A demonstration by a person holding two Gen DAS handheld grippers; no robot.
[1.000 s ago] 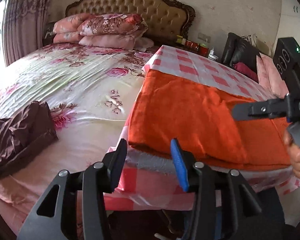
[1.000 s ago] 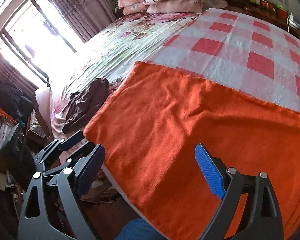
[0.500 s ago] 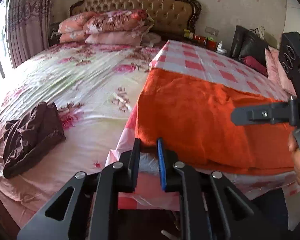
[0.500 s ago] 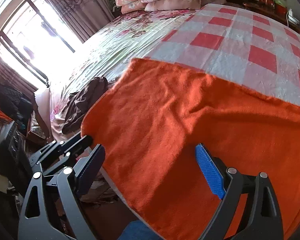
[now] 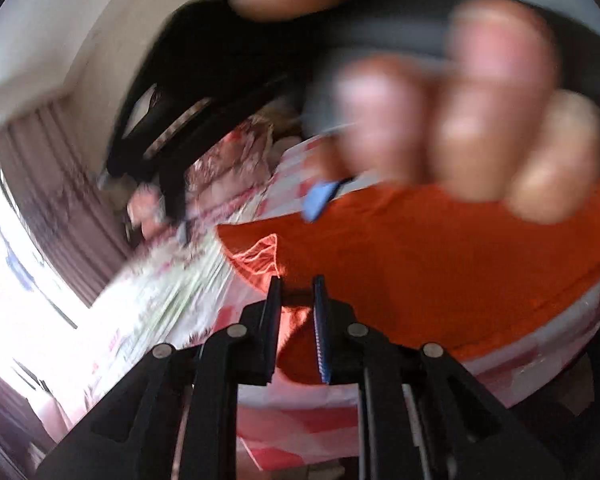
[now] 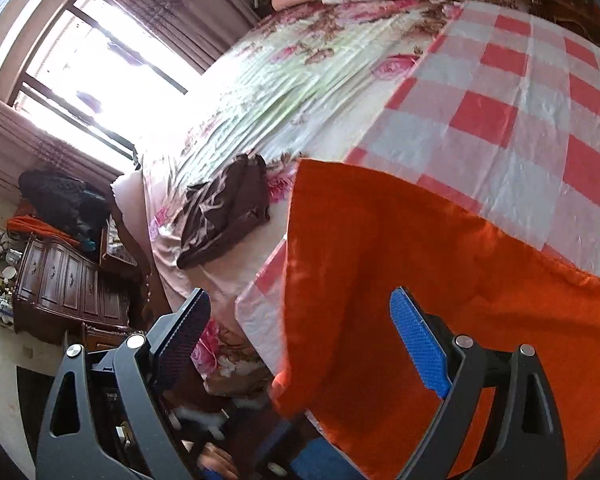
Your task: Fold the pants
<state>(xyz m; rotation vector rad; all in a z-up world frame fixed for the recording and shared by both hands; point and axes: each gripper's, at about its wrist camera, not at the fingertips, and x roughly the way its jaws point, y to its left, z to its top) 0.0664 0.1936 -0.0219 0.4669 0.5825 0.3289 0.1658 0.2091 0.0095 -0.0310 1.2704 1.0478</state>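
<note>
Between my left gripper's (image 5: 296,300) nearly closed fingers I see a lifted corner of the orange pants (image 5: 440,280), pinched at the near left edge. My right gripper (image 6: 300,320) hangs wide apart above that same garment (image 6: 440,280), gripping nothing; the cloth spreads beneath and beyond its blue pad. The pants lie on the checked cloth (image 6: 520,120) over the bed, one edge draping off the near side. A blurred hand (image 5: 480,120) fills the upper left-wrist view, hiding most of the room. A brown garment (image 6: 224,208) lies well apart.
</note>
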